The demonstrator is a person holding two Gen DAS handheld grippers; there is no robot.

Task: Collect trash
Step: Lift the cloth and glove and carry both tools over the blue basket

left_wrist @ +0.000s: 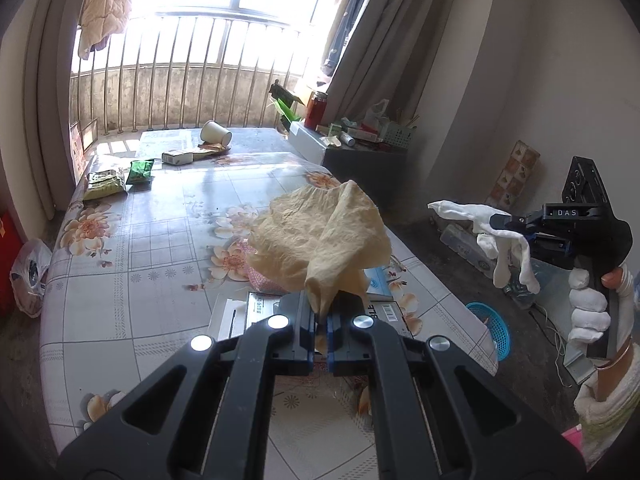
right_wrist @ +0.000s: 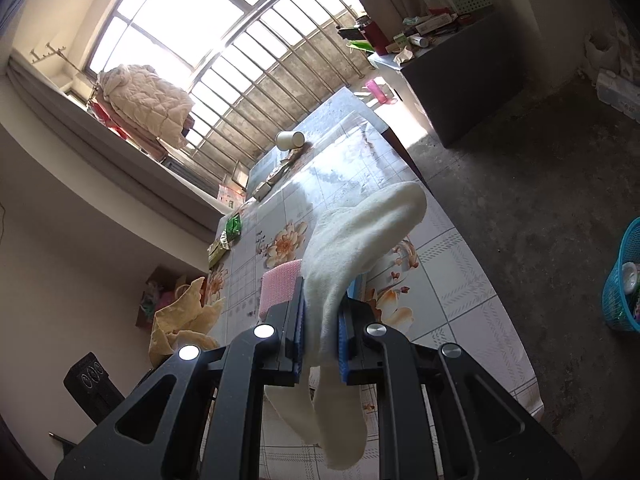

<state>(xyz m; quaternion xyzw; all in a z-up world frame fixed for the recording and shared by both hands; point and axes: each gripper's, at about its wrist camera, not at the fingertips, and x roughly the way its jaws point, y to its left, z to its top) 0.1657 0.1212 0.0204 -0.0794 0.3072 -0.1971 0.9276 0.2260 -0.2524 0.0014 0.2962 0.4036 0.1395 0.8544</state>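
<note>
My left gripper [left_wrist: 321, 326] is shut on a crumpled yellow cloth [left_wrist: 320, 232] and holds it above the near end of the floral table [left_wrist: 160, 240]. My right gripper [right_wrist: 321, 330] is shut on a white sock [right_wrist: 352, 248], held off the table's right side; it also shows in the left wrist view [left_wrist: 496, 222] with the sock [left_wrist: 480, 224] hanging from it. The yellow cloth also shows in the right wrist view [right_wrist: 180, 320]. A blue trash basket [left_wrist: 494, 330] stands on the floor right of the table; in the right wrist view the basket [right_wrist: 624, 280] holds some trash.
A tipped paper cup [left_wrist: 215, 133], a small box [left_wrist: 178, 157], and green snack packets [left_wrist: 140, 172] [left_wrist: 105, 185] lie at the table's far end. A pink pad [right_wrist: 280, 284] and papers [left_wrist: 256, 308] lie near me. A cluttered dark cabinet [left_wrist: 360, 152] stands at right.
</note>
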